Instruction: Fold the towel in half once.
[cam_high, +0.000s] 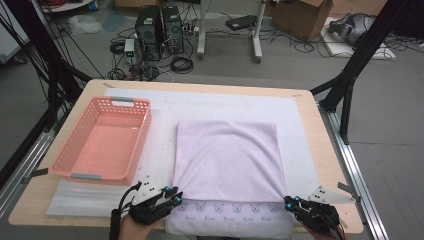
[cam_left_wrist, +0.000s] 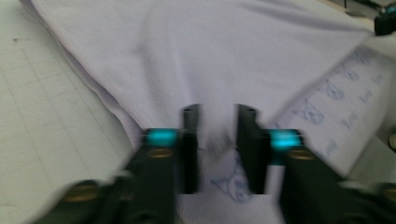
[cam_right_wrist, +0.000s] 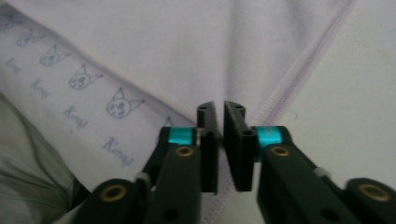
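Note:
A pale lilac cloth (cam_high: 227, 155) lies folded flat on the white mat, its near edge a strip printed with blue cat faces (cam_high: 235, 207). My left gripper (cam_high: 175, 196) sits at the fold's near left corner. In the left gripper view its jaws (cam_left_wrist: 218, 112) stand apart, with the cloth (cam_left_wrist: 224, 51) lying loose in the gap. My right gripper (cam_high: 290, 202) is at the near right corner. In the right gripper view its jaws (cam_right_wrist: 219, 108) stand a narrow slit apart over the cloth's stitched hem (cam_right_wrist: 299, 79), not pressing on it.
A pink slotted basket (cam_high: 142, 137) stands on the left of the white mat (cam_high: 160, 150). The wooden table (cam_high: 312, 135) ends close behind my grippers at the near edge. Computer towers, cables and boxes lie on the floor beyond the table.

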